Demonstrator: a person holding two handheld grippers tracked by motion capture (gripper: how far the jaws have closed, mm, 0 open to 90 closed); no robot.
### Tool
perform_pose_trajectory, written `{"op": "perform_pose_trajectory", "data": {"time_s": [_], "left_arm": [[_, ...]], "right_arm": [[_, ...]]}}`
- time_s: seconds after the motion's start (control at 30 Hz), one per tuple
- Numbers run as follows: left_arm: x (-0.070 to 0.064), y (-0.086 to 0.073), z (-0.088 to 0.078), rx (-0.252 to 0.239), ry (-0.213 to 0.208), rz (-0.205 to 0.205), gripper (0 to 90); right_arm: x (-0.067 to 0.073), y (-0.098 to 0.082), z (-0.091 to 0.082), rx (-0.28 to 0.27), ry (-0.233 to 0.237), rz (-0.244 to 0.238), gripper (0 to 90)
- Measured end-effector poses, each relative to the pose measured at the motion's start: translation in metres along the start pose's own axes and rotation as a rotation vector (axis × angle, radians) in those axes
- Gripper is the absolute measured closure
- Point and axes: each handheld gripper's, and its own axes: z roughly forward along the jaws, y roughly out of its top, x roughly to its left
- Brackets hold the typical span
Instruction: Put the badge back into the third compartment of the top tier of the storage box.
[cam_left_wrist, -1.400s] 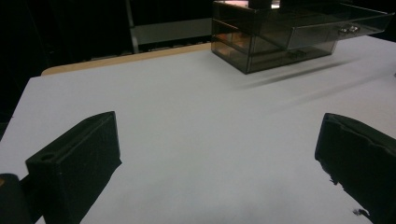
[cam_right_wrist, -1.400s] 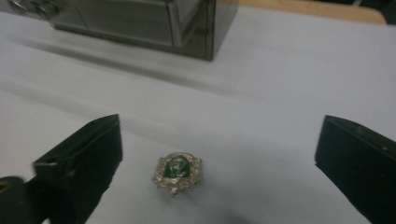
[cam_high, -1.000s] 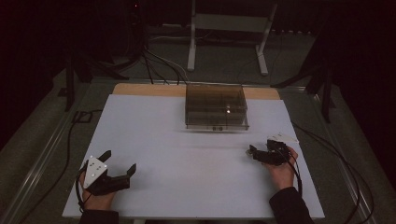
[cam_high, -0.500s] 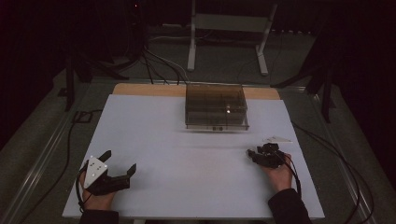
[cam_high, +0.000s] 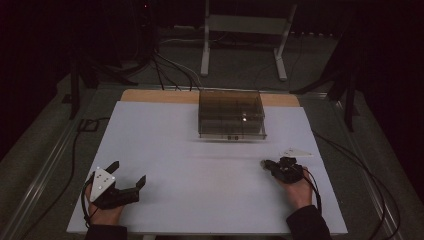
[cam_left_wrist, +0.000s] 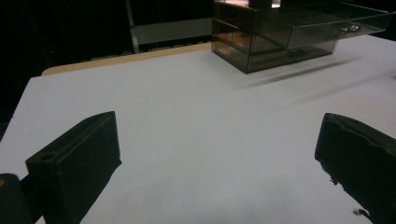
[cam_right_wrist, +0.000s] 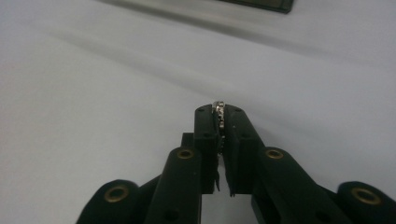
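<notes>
The tabletop (cam_high: 210, 165) is covered in a plain white sheet, with a strip of bare wood along its far edge. No brand, label or writing can be read on anything in view.

A smoked transparent drawer box (cam_high: 231, 114) stands at the middle of the far edge, its long axis running parallel to that edge and its front facing the near edge. In the left gripper view, one drawer (cam_left_wrist: 343, 24) of the box juts out from its front.

The left tongs (cam_high: 126, 179) rest near the near-left corner, jaws spread wide apart with nothing between them, pointing towards the far-right.

The right tongs (cam_high: 267, 164) lie towards the right edge, pointing left. Their jaws are closed on a small shiny metal object (cam_right_wrist: 219, 110), pinched at the tips and just protruding beyond them. It is silvery and bumpy-edged; its exact kind cannot be told.
</notes>
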Motion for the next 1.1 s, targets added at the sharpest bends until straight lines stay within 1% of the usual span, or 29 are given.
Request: {"op": "perform_pose_trajectory", "data": {"time_s": [0.03,0.07,0.17,0.2,0.23,0.27,0.33,0.5,0.83,1.1], "left_arm": [[0.000,0.000,0.000,0.000,0.000,0.000,0.9],[0.000,0.000,0.000,0.000,-0.001,0.001,0.9],[0.000,0.000,0.000,0.000,0.000,0.000,0.9],[0.000,0.000,0.000,-0.001,0.000,-0.002,0.9],[0.000,0.000,0.000,-0.001,0.000,-0.002,0.9],[0.000,0.000,0.000,0.000,-0.001,0.000,0.9],[0.000,0.000,0.000,0.000,-0.001,0.000,0.9],[0.000,0.000,0.000,0.000,-0.001,0.000,0.9],[0.000,0.000,0.000,0.000,-0.001,-0.001,0.9],[0.000,0.000,0.000,-0.002,-0.001,0.000,0.9]], "right_arm": [[0.000,0.000,0.000,0.000,0.000,0.000,85.7],[0.002,0.000,0.001,0.013,0.000,-0.015,86.6],[0.004,0.001,0.002,0.020,-0.005,-0.028,86.7],[0.006,0.003,0.003,0.031,-0.015,-0.037,86.7],[0.006,0.003,0.003,0.031,-0.015,-0.037,86.7],[0.008,0.004,0.003,0.043,-0.024,-0.055,86.8],[0.009,0.006,0.003,0.055,-0.031,-0.068,86.8],[0.010,0.008,0.003,0.072,-0.031,-0.079,87.7],[0.010,0.008,0.002,0.069,-0.036,-0.065,87.9],[0.009,0.008,-0.003,0.050,-0.032,-0.042,87.9]]}}
